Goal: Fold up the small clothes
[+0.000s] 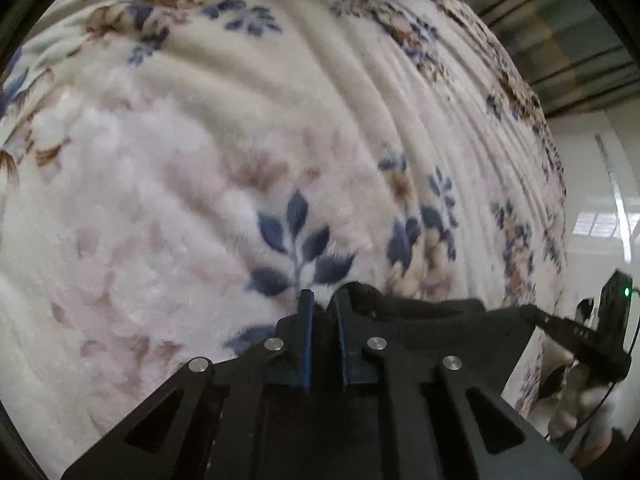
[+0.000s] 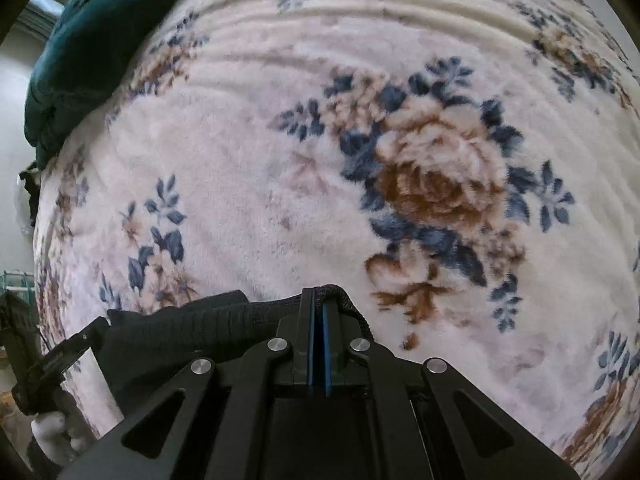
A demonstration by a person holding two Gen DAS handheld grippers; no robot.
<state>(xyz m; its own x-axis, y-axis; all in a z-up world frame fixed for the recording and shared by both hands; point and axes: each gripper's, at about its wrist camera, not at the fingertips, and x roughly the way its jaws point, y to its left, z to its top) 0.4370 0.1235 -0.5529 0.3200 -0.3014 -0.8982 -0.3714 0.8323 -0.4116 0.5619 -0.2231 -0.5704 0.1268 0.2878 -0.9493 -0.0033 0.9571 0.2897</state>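
Note:
A small black ribbed knit garment [image 2: 188,328] hangs stretched between my two grippers above a fluffy floral blanket [image 2: 280,160]. My right gripper [image 2: 319,300] is shut on one end of it, with black fabric bunched over the fingertips. My left gripper [image 1: 322,300] is nearly shut, and the garment [image 1: 420,308] bunches at its right fingertip and trails off to the right. Most of the garment is hidden behind the gripper bodies.
The cream blanket with blue and brown flowers [image 1: 240,140] covers the bed. A dark teal quilt [image 2: 92,40] lies at the blanket's far left edge. The other gripper [image 1: 592,332] shows at the right, past the bed edge; the floor lies beyond.

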